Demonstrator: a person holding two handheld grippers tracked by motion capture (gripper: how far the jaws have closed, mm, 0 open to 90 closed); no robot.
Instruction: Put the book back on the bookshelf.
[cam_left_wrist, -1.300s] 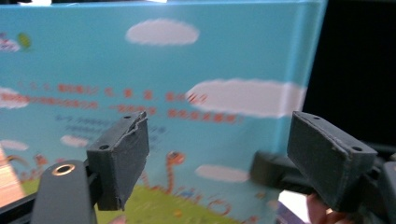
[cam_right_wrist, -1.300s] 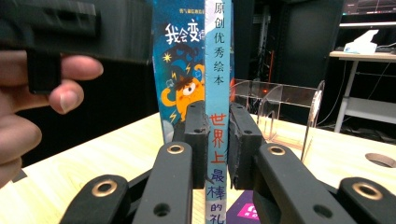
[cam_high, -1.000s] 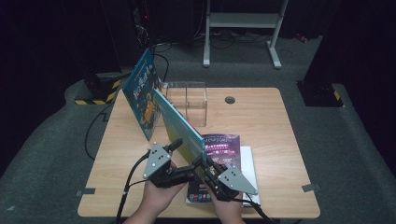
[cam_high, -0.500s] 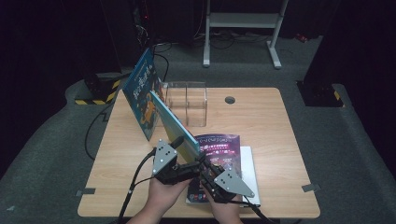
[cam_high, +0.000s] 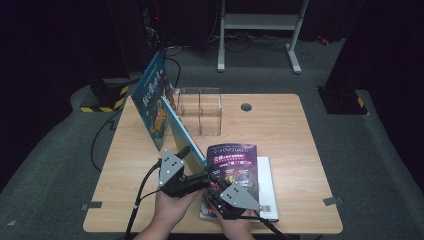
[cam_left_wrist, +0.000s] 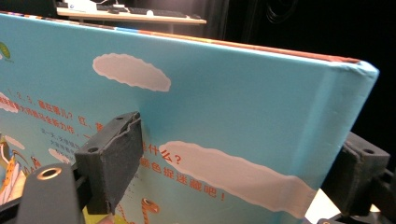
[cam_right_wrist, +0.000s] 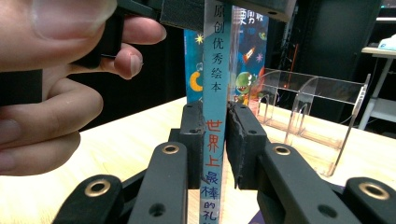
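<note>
A light-blue picture book (cam_high: 182, 132) stands on edge, tilted, on the wooden table (cam_high: 295, 140). My right gripper (cam_high: 212, 176) is shut on its spine (cam_right_wrist: 217, 116) low down, a pad pressed against each side. My left gripper (cam_high: 194, 162) stands wide open around the same book higher up. In the left gripper view the near pad (cam_left_wrist: 112, 158) lies against the cover (cam_left_wrist: 224, 107), and the other pad (cam_left_wrist: 359, 170) sits behind the spine edge. Whether that far pad touches the book I cannot tell. A hand (cam_right_wrist: 51, 107) holds the left gripper.
A second, dark-blue book (cam_high: 152, 97) leans behind the first, beside a clear acrylic holder (cam_high: 200, 107) at mid-table. A purple magazine (cam_high: 234, 165) lies on a white book (cam_high: 267, 200) at the front, right of the grippers. Bare wood stretches to the right.
Both grippers have shifted only slightly at the book's near end. The book keeps its tilt.
</note>
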